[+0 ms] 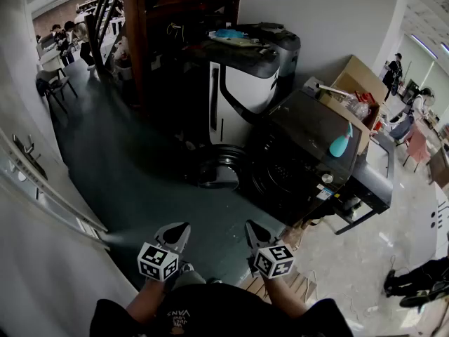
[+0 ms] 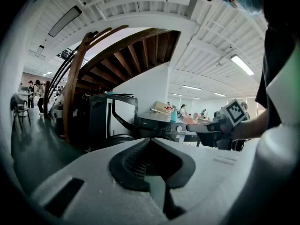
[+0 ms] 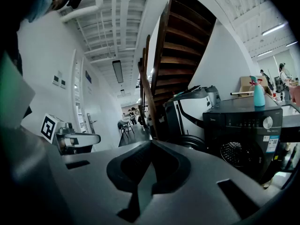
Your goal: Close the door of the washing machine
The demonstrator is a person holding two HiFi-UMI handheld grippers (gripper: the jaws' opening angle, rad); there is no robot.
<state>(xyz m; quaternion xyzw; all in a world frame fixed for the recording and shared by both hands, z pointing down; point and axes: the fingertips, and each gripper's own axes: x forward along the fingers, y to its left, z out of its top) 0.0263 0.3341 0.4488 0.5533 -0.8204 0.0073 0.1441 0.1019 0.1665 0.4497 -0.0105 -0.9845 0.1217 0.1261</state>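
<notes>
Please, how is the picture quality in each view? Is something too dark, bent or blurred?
Head view: strong fisheye bend at the edges; the washing machine and its open door sit in dim light. Left gripper view: bright ceiling lamp, black rounded corners. Right gripper view: the staircase looks curved, while the machine front stays fairly sharp.

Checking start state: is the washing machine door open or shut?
Open: the round door stands swung out to the side of the washing machine, leaving the drum opening uncovered.
</notes>
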